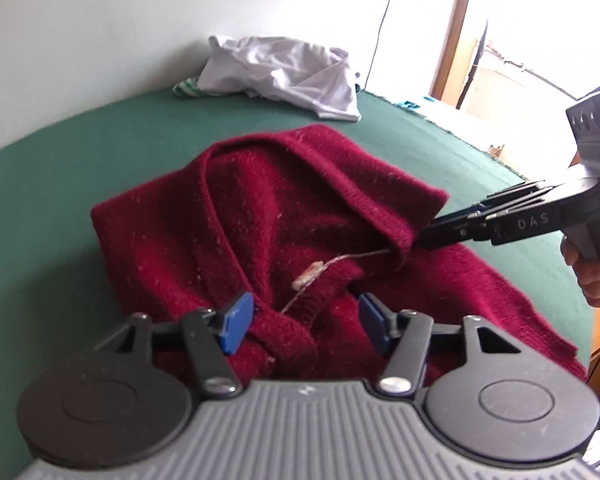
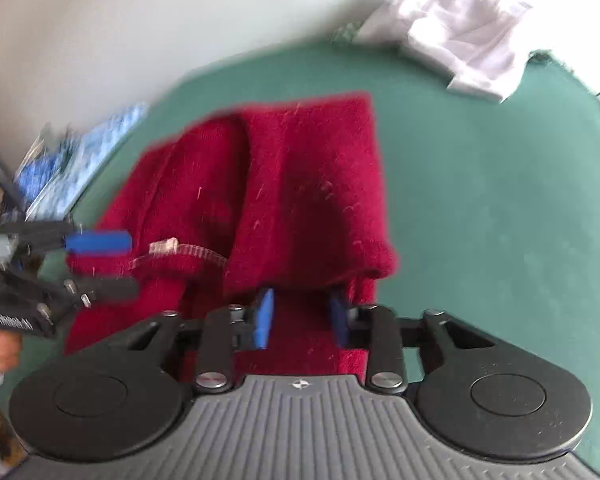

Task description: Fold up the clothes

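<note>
A dark red knitted sweater (image 1: 259, 208) (image 2: 308, 168) lies partly folded on a green-covered surface (image 1: 99, 140). A pale label on a thread (image 1: 310, 274) (image 2: 163, 247) shows at its neckline. My left gripper (image 1: 304, 322) stands open at the collar, blue pads apart with knit between them but not pressed. In the right wrist view the left gripper (image 2: 107, 266) comes in from the left edge. My right gripper (image 1: 422, 236) (image 2: 301, 320) is shut on a folded edge of the sweater and holds that flap raised over the body.
A crumpled white garment (image 1: 283, 72) (image 2: 460, 32) lies at the far edge near the wall, with a green-striped cloth (image 1: 185, 88) beside it. Blue patterned items (image 2: 79, 160) lie off the surface's left side. A bright window with a wooden frame (image 1: 456, 32) is at the right.
</note>
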{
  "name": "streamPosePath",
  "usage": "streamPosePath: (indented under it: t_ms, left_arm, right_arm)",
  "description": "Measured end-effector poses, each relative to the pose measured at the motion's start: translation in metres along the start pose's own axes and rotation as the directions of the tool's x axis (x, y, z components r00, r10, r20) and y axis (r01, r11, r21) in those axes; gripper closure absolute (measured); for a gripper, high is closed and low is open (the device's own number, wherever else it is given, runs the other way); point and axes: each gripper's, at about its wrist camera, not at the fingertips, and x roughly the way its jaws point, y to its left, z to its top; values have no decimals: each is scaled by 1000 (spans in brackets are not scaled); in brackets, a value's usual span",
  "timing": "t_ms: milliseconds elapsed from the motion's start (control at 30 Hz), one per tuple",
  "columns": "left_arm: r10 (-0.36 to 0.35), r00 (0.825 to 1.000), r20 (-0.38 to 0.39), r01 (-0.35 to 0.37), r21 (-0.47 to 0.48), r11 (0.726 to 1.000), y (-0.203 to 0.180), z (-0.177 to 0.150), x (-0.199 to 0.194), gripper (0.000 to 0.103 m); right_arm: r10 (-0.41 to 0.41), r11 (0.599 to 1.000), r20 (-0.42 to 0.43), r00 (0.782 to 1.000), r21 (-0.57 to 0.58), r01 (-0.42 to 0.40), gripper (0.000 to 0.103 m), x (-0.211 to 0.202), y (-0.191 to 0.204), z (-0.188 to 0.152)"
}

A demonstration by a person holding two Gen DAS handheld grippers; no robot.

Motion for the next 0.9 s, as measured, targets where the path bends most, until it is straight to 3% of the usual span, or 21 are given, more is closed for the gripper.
streamPosePath:
  t_ms: [100,167,233,333,433,533,733,900]
  left_arm:
    - [-17,1000,-9,17,-24,1000,1,-1,1,34]
    - [-5,1000,-13,4,-15,1000,-1,-4,6,34]
    - [15,1000,-21,-15,-9,1000,-5,-4,7,34]
    - [47,999,-28,-47,-20,999,-11,-2,-6,36]
    - [101,995,6,-100,-41,994,-16,-13,-42,34]
    - [129,992,-6,-128,-142,982,-24,-38,-76,33]
    - [177,980,-95,-198,-290,936,-67,-91,-94,33]
    - [145,983,-111,-180,-441,879,-93,-111,-88,32]
  right_arm:
    - [-18,999,132,991,-44,24,67,-20,14,0]
    - [-41,998,159,986,-30,46,55,-16,19,1]
    - [-65,998,82,995,-2,65,55,3,15,0]
    - [-97,995,45,994,-17,98,55,5,13,7]
    - [-26,999,44,999,-17,27,55,-26,9,0]
    - [33,997,11,999,-66,-32,55,-53,3,-17]
    - [86,988,-117,989,-115,-99,55,-85,-9,-63]
    - [191,977,-185,964,-53,-204,55,-88,-18,-93]
